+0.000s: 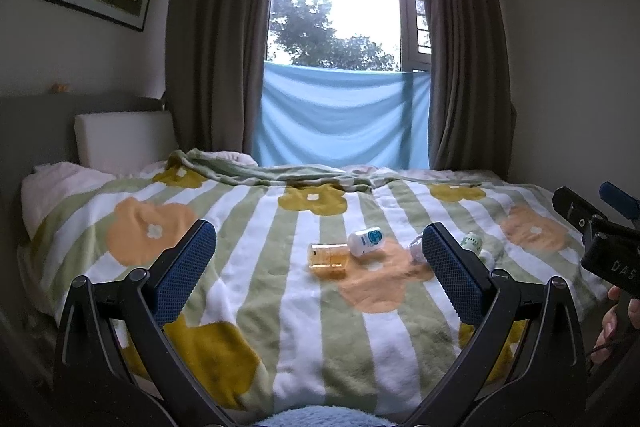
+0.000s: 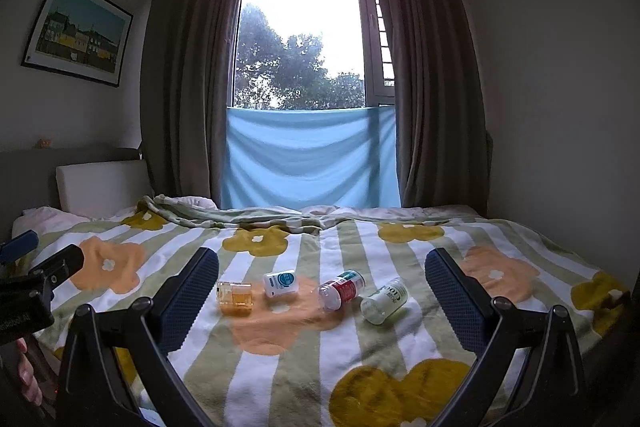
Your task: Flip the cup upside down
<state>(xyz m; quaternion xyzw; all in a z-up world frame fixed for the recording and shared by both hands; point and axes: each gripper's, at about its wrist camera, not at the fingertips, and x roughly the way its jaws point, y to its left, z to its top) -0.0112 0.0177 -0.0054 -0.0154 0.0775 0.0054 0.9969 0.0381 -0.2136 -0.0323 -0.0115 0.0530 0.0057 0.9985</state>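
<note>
A small amber see-through cup (image 1: 328, 258) rests on the flowered blanket, and it looks upright with its mouth up. In the right wrist view the cup (image 2: 236, 298) lies left of centre. My left gripper (image 1: 319, 231) is open, held back from the cup with nothing between its blue pads. My right gripper (image 2: 322, 257) is also open and empty, well short of the row of objects. Part of the right gripper's body (image 1: 600, 227) shows at the right edge of the left wrist view.
Three bottles lie on their sides to the right of the cup: a white one with a blue label (image 2: 281, 283), a clear one with a red label (image 2: 342, 290) and a white-green one (image 2: 384, 301). The bed (image 2: 360, 347) runs back to curtains and a window.
</note>
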